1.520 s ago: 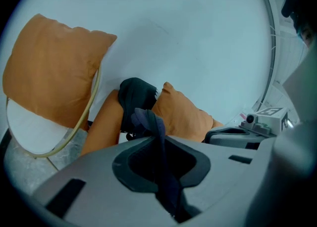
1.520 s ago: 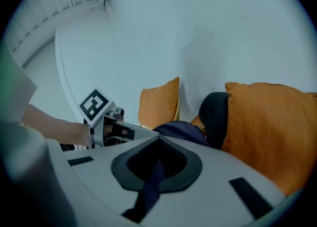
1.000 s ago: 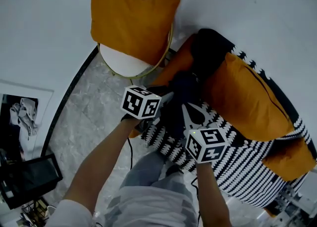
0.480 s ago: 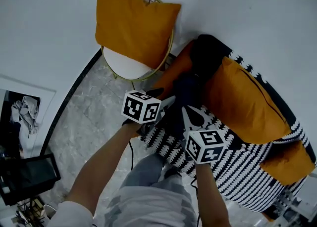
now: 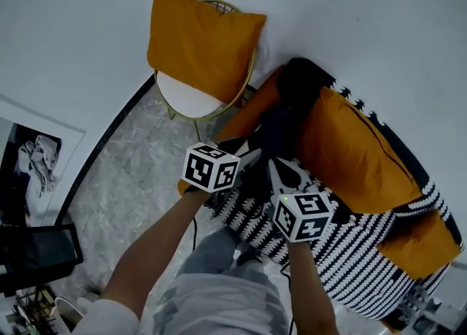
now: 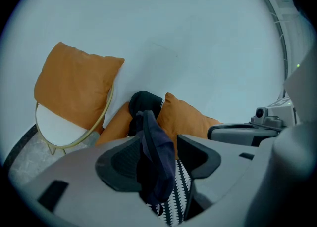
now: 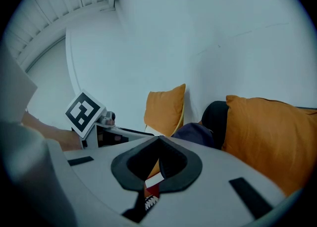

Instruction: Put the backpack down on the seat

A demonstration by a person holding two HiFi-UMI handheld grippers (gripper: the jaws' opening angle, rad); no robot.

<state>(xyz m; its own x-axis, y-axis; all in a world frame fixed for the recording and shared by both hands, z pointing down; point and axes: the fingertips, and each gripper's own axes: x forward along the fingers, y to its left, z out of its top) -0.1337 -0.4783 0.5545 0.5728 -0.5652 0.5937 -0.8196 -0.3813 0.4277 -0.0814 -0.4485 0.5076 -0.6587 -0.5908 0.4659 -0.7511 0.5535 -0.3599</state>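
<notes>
The black-and-white patterned sofa seat (image 5: 343, 253) lies bare along its front. A large orange cushion (image 5: 357, 151) fills its back, and a dark backpack (image 5: 273, 131) its wall end.

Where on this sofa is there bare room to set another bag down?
Bare: the patterned seat before the large orange cushion, between backpack and small end cushion; also the chair's white seat. Crowded: the sofa end by the chair, backpack beside black cushion.

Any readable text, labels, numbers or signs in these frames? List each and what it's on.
No readable text in any view.
Left cube, right cube: black-and-white square marker patterns only, no letters or digits.
Print by the wall: a picture only, no lettering visible.
</notes>
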